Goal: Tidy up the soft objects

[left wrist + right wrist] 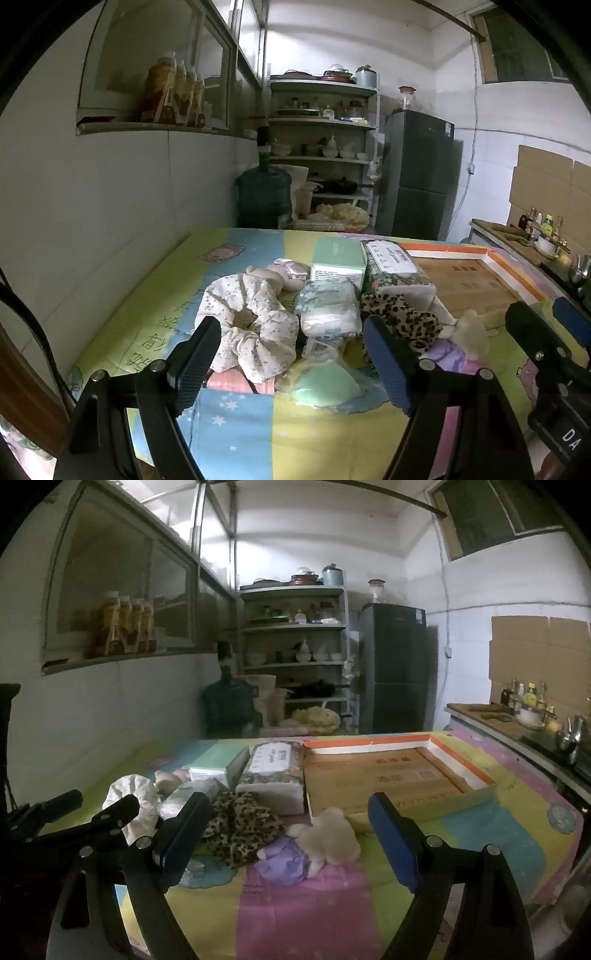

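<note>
Soft objects crowd the near-left part of the colourful tablecloth (303, 904), and nothing is in either claw yet. Left gripper (295, 354) hangs over the pile with its jaws spread wide and empty; between them in its view lie the floral scrunchie (247, 332), a clear-wrapped white pack (330, 310) and, closer in, a pale green pad in plastic (325, 386). Just right of that sits the leopard-print scrunchie (402, 321), and behind the pile a pink satin scrunchie (291, 269) rests by a baby-doll-like soft toy (266, 278). Right gripper (291, 834) is released too, jaws fully apart, pointing at a small plush toy (328, 834) in a purple dress that lies on the cloth just in front of the cardboard tray (476, 773). The leopard-print piece touches the plush on its left side in this view. Further back stand a mint-green box (218, 762) and a floral tissue pack (271, 771), side by side, the tissue pack right against the tray's left wall. The tray, orange-rimmed, holds no soft item that can be seen. Behind the table a shelf unit (295, 646) and a dark fridge (395, 664) line the wall
</note>
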A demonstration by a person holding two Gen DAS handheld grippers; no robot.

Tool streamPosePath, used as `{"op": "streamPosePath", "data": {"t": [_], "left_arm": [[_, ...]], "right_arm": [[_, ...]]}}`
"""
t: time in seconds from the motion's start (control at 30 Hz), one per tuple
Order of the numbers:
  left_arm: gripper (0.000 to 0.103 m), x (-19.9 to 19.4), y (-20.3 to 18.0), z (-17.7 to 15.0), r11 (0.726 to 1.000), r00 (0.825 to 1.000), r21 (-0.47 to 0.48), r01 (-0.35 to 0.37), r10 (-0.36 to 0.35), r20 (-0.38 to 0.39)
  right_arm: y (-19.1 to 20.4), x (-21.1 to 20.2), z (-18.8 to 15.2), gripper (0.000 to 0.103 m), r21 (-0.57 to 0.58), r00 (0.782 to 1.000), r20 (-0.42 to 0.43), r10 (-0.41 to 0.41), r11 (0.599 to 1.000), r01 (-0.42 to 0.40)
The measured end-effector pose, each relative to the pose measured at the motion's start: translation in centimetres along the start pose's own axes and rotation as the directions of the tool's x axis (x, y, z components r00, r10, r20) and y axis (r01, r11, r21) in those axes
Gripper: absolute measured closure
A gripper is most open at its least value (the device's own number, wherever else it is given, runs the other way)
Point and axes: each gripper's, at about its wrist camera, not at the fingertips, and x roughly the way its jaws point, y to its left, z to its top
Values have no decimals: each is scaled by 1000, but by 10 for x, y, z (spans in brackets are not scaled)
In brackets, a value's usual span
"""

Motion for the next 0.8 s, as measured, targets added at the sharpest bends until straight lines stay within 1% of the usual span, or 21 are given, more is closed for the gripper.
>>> {"op": "streamPosePath", "data": {"t": [0.8], "left_arm": [[23, 0, -1, 0, 1000, 1000, -1, -1, 1, -1]], "right_arm": [[2, 0, 0, 15, -6, 1000, -1, 31, 999, -31]]}}
